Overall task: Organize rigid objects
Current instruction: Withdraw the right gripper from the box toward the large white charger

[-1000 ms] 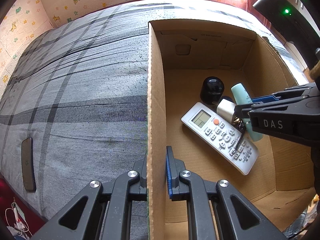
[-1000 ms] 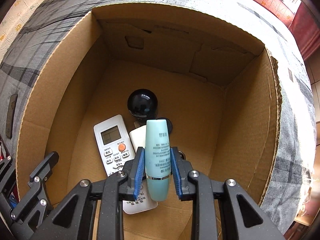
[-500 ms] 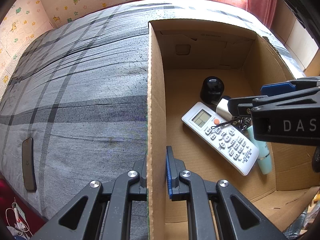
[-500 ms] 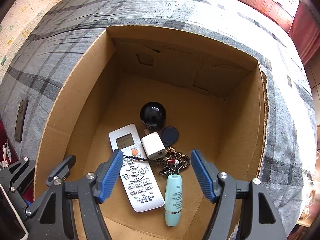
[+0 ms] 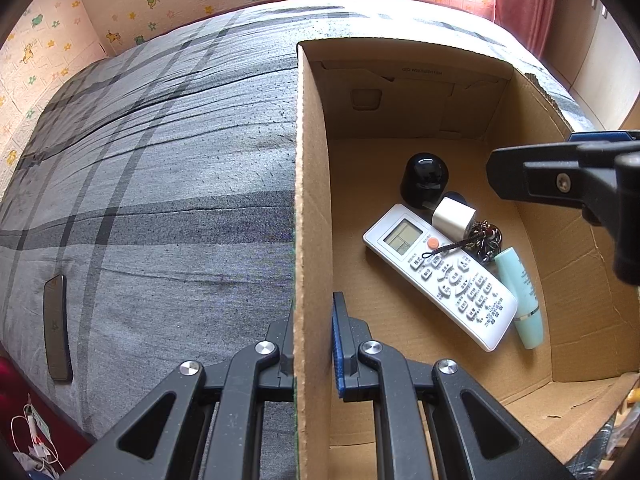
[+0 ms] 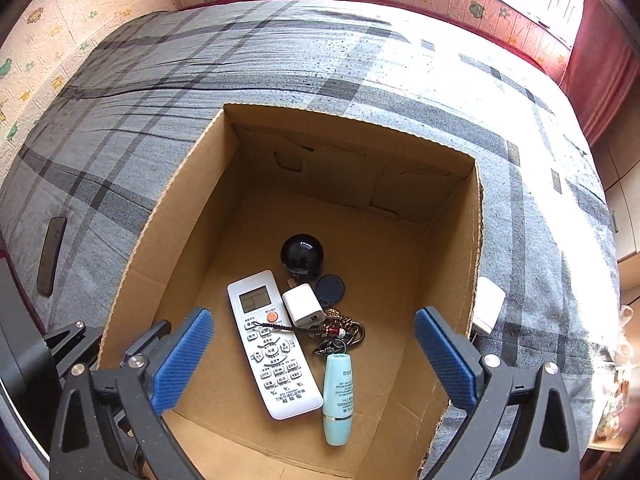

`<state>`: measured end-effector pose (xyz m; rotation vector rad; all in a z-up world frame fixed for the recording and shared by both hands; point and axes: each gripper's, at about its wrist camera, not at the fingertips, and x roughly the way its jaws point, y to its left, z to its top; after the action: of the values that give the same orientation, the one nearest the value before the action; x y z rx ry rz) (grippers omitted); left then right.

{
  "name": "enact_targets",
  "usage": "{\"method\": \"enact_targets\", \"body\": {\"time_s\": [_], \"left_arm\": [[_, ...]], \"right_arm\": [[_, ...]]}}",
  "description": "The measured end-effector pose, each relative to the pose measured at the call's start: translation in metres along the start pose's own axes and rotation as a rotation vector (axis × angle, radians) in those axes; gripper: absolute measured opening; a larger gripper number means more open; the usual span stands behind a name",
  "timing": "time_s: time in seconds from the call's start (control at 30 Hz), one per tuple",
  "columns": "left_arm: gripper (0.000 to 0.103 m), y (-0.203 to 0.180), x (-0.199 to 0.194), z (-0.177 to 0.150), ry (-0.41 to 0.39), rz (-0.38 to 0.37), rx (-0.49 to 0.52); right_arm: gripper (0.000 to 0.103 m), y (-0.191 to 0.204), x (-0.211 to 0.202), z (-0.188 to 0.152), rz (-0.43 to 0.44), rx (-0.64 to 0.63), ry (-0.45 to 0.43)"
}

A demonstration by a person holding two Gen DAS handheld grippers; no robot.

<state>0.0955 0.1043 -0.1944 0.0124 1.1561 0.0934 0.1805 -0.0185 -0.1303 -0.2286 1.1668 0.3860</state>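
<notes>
Right wrist view looks down into an open cardboard box [image 6: 478,240] standing on a bed with a grey plaid cover [image 6: 280,60]. On the box floor, toward its near wall, several hard items lie grouped: a white remote control [image 6: 272,340], a pale teal tube [image 6: 338,396] just right of the remote and parallel to it, a white charger cube [image 6: 303,306] touching the remote's upper right edge, a bunch of keys on a cord [image 6: 340,332] between the cube and the tube's cap, a dark oval tag [image 6: 330,289], and a round black object [image 6: 302,256] farther back. The right gripper [image 6: 314,356] hangs above the box with its blue pads spread as wide as they go, having just been opening, and nothing is between them; the tube lies free on the cardboard below. Left wrist view shows the left gripper [image 5: 312,340] clamped tight on the box's left wall, one pad inside and one outside, holding it steady. Outside the box, a dark phone [image 6: 51,256] lies on the cover well to the box's left, and a white object [image 6: 487,310] sits just beyond its right wall. Judging by this, the tube's drop is done; the next move likely calls for carrying the empty right gripper out past the rim to one of the outside items while the left grip holds
</notes>
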Motion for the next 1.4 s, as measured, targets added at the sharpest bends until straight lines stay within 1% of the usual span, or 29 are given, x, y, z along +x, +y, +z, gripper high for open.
{"method": "enact_targets", "body": {"time_s": [0.17, 0.33, 0.5, 0.8, 1.03, 1.1, 1.23, 1.4], "left_arm": [[0.012, 0.000, 0.000, 0.000, 0.000, -0.001, -0.002], [0.012, 0.000, 0.000, 0.001, 0.001, 0.000, -0.001], [0.012, 0.000, 0.001, 0.001, 0.002, 0.000, 0.000], [0.012, -0.001, 0.002, 0.002, 0.004, 0.000, -0.003], [0.012, 0.000, 0.002, 0.001, 0.004, 0.001, -0.005], [0.012, 0.000, 0.002, 0.001, 0.003, 0.002, -0.003], [0.012, 0.000, 0.003, 0.001, 0.004, 0.002, -0.003], [0.012, -0.001, 0.002, 0.000, 0.004, 0.005, 0.001]], "right_arm": [[0.103, -0.007, -0.011, 0.001, 0.005, 0.002, -0.023], [0.103, -0.024, -0.024, 0.002, -0.019, 0.006, -0.046], [0.103, -0.051, -0.035, 0.003, -0.044, 0.040, -0.067], [0.103, -0.112, -0.043, 0.002, -0.124, 0.106, -0.076], [0.103, -0.155, -0.029, -0.009, -0.172, 0.169, -0.060], [0.103, -0.164, -0.022, -0.013, -0.174, 0.188, -0.053], [0.103, -0.176, -0.005, -0.023, -0.183, 0.198, -0.049], [0.103, -0.186, 0.020, -0.032, -0.173, 0.212, -0.033]]}}
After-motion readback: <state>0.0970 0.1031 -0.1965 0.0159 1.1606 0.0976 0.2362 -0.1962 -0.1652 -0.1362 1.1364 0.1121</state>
